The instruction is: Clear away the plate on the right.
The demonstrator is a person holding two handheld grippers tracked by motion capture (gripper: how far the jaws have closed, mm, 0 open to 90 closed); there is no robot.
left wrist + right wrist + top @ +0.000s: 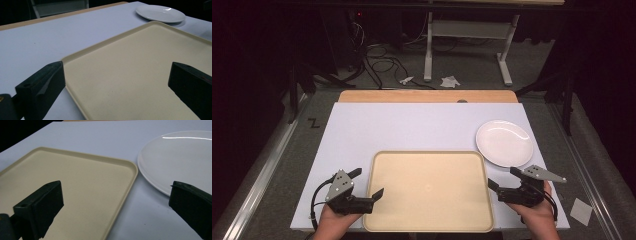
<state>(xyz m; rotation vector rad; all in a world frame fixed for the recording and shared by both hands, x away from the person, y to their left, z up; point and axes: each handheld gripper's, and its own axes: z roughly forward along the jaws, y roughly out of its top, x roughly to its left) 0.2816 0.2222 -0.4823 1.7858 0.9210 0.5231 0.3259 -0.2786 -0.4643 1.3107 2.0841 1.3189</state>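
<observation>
The tray (pixel 429 192), beige and bare, lies at the middle of the tabletop's (pixel 402 127) near edge. The left gripper (pixel 368 183) hangs at its left rim, jaws spread wide, one over the tray. The right gripper (pixel 503 177), jaws likewise spread, sits at the tray's right rim, just below the white plate (pixel 504 142) near the tabletop's right edge.

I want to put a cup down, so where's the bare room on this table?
Free: the white table behind the tray, left of the plate, and the tray's own bare floor. Tight: between the tray's far right corner and the plate, and beside each gripper.
</observation>
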